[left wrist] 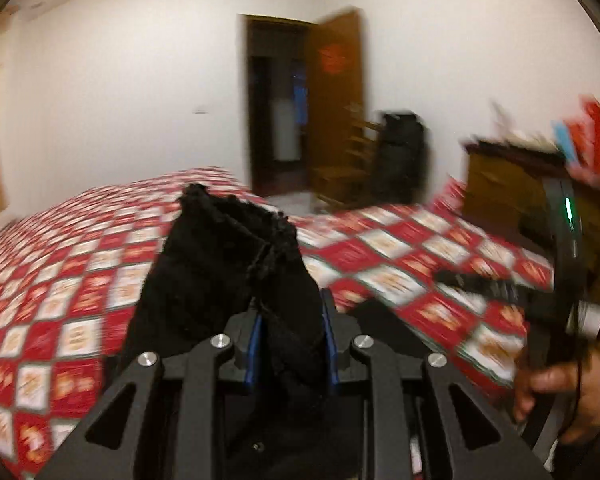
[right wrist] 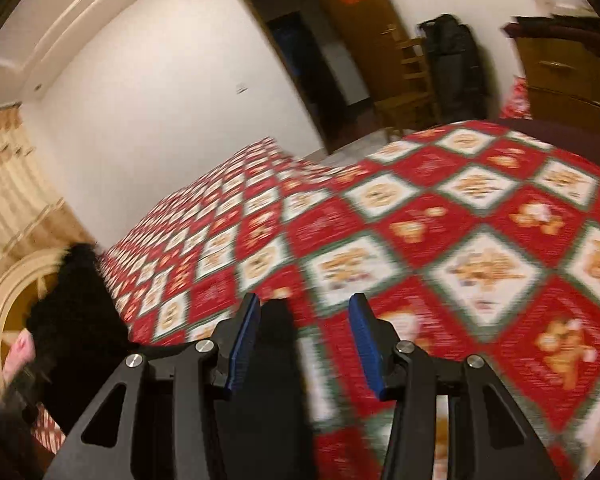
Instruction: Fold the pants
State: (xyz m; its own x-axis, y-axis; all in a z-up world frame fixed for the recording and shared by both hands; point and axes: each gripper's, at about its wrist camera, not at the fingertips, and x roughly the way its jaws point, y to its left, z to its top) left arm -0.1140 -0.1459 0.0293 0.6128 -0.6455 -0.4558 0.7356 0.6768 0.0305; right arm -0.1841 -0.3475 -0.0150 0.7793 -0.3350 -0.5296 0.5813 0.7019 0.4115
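Observation:
The black pants (left wrist: 224, 264) are bunched up between the blue pads of my left gripper (left wrist: 290, 344), which is shut on them and holds them above the red and white patterned bed (left wrist: 60, 280). In the right wrist view the pants (right wrist: 76, 320) hang at the far left, and a black strip of them (right wrist: 276, 344) lies between the fingers. My right gripper (right wrist: 306, 340) is open over the bed (right wrist: 460, 240). It shows in the left wrist view (left wrist: 556, 300) at the right, held by a hand.
A white wall with an open wooden door (left wrist: 336, 96) lies beyond the bed. A wooden chair and a black bag (left wrist: 400, 152) stand by it. A wooden dresser (left wrist: 512, 184) is at the right. A headboard (right wrist: 4, 312) and curtain are at the left.

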